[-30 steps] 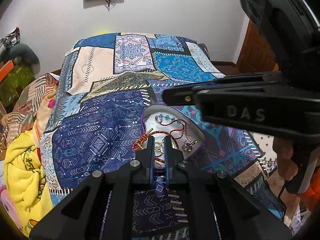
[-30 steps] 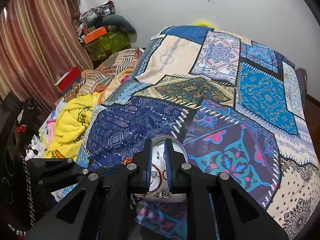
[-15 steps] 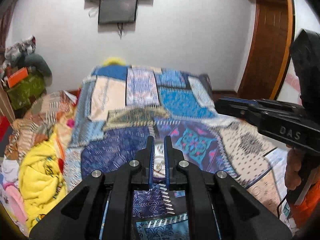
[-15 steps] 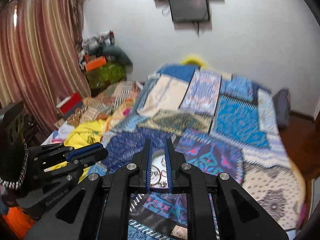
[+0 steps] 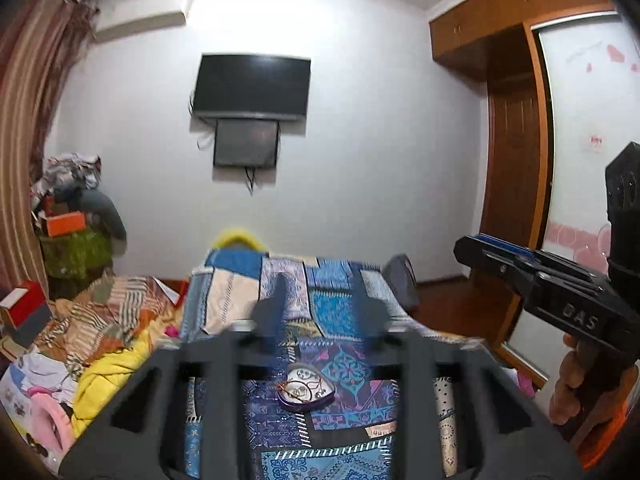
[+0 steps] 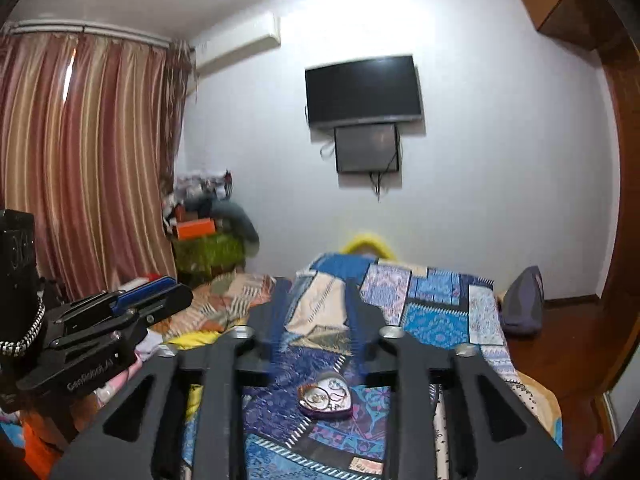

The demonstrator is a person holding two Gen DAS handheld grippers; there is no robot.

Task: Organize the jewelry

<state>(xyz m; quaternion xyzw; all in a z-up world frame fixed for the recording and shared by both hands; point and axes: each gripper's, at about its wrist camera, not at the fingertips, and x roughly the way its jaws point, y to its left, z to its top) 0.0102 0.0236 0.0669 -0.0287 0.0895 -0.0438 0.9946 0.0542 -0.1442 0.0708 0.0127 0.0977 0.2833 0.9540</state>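
Both grippers held high and well back from the bed, pointing toward the far wall.

- Left gripper (image 5: pixel 320 300): jaws spread wide, motion-blurred, nothing between them.
- Right gripper (image 6: pixel 316 312): jaws likewise spread and blurred, empty. In the other camera each tool shows only side-on.
- Purple heart-shaped dish with pale lining (image 5: pixel 306 390) sits on the blue patchwork bedspread (image 5: pixel 332 308), near the foot end, well below both grippers. Jewelry inside: a reddish-brown cord bracelet (image 6: pixel 316 394) plus small metallic pieces.

Judgement: all pieces appear gathered in the dish, so the task looks near its end or between picks. If another piece needs shifting, come down slowly and square over the dish, jaws open, and close on a single strand; the cord loops over the small items and could drag them out. The bedspread is soft, so pressing on the dish rim may tip it.

Hard to make out: the small pieces are too tiny to identify, whether rings, earrings or pendants. The busy quilt pattern could hide a stray item. Near edge of the bed is blocked by the gripper bodies.
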